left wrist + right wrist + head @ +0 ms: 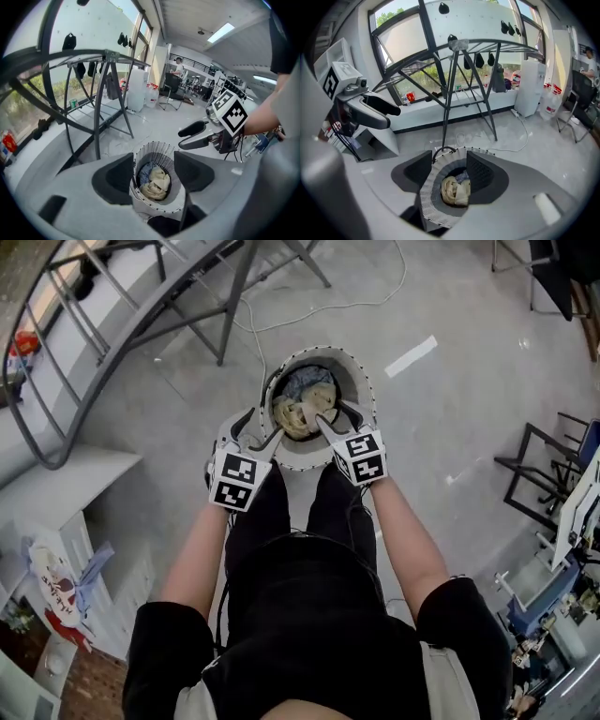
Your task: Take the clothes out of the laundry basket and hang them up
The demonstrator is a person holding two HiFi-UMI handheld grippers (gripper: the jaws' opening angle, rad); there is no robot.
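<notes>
Both grippers hover over the basket (364,381), which stands on the floor right under their jaws. The left gripper (153,174) is spread wide and holds nothing. The right gripper (449,174) is also wide apart and empty. Below and between each pair of jaws, a cream cloth (302,413) lies bunched in the basket, with a blue cloth (305,382) just beyond it. A rack (141,315) stands ahead to the left.

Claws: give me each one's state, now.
Left claw: open, holding nothing, above the laundry basket.
Right claw: open, holding nothing, above the clothes.
</notes>
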